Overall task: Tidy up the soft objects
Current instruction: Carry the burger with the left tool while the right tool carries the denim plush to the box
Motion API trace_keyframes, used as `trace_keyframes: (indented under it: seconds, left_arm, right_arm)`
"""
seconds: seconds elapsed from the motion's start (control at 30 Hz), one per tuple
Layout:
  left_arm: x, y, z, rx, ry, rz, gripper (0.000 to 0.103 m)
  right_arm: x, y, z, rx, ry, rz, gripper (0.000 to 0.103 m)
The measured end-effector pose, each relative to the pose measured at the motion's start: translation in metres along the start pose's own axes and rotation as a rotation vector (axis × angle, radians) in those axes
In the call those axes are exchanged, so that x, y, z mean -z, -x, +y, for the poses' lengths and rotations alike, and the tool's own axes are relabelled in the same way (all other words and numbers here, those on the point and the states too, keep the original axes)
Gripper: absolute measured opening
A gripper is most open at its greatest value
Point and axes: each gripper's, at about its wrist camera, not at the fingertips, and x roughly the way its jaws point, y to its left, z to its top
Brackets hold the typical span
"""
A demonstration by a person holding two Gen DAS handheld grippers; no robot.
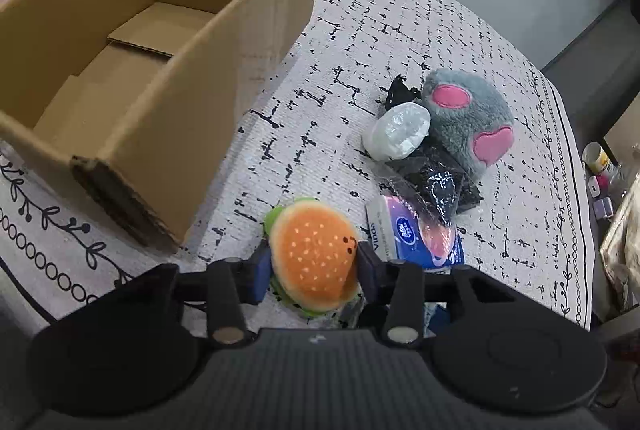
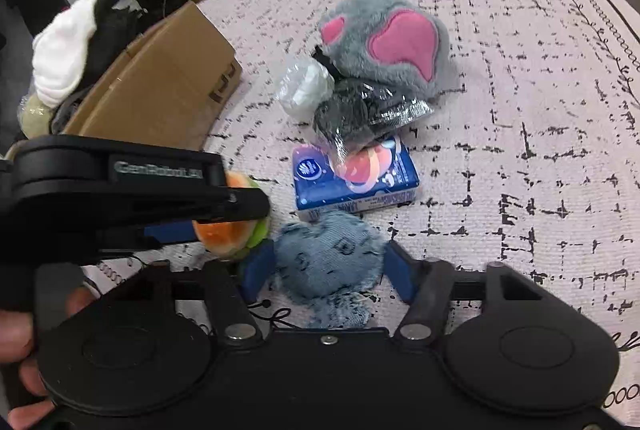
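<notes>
An orange plush burger [image 1: 316,254] with green trim lies on the patterned bedspread [image 1: 360,30], and my left gripper [image 1: 314,266] is shut on it, its blue pads pressing both sides. The right wrist view shows that gripper [image 2: 240,208] from the side, over the burger [image 2: 224,242]. A fuzzy blue plush [image 2: 328,262] sits between the blue pads of my right gripper [image 2: 328,270], which touch its two sides. An empty open cardboard box [image 1: 240,42] stands to the left of the burger.
Beyond the grippers lie a blue tissue pack [image 2: 356,182], a black item in a clear bag [image 2: 368,110], a white wrapped bundle [image 2: 306,86] and a grey plush paw with pink pads [image 2: 392,42]. White and black cloth [image 2: 64,58] is piled behind the box [image 2: 160,90]. The bed edge runs along the right.
</notes>
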Motion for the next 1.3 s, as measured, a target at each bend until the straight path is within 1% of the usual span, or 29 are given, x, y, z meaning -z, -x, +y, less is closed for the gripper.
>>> trace_keyframes:
  seconds: [0.07, 0.1, 0.2, 0.4, 0.67, 0.8, 1.03, 1.3]
  left_arm:
    - [0.0, 0.002, 0.001, 0.009, 0.002, -0.001, 0.04]
    - [0.001, 0.004, 0.001, 0.013, 0.005, 0.001, 0.04]
    - [0.003, 0.008, 0.002, 0.017, 0.007, 0.007, 0.04]
    - [0.01, 0.021, 0.001, 0.042, -0.001, 0.014, 0.04]
    - [0.01, 0.049, -0.006, 0.069, -0.056, 0.003, 0.04]
    - [0.007, 0.064, -0.008, 0.088, -0.078, -0.005, 0.04]
    - [0.002, 0.095, -0.006, 0.094, -0.109, -0.065, 0.04]
    - [-0.01, 0.126, 0.0, 0.108, -0.151, -0.13, 0.04]
  right_arm:
    - [0.0, -0.001, -0.001, 0.003, -0.006, -0.002, 0.049]
    - [0.001, 0.0, 0.0, 0.005, -0.002, -0.003, 0.043]
    - [0.002, 0.005, 0.002, 0.009, 0.0, -0.003, 0.04]
    - [0.011, 0.02, 0.005, 0.027, -0.006, -0.01, 0.039]
    - [0.014, 0.048, 0.007, 0.048, -0.042, -0.073, 0.039]
    - [0.009, 0.063, 0.012, 0.03, -0.058, -0.104, 0.039]
    - [0.0, 0.088, 0.026, 0.024, -0.039, -0.173, 0.039]
    - [-0.006, 0.109, 0.039, 0.03, -0.028, -0.23, 0.039]
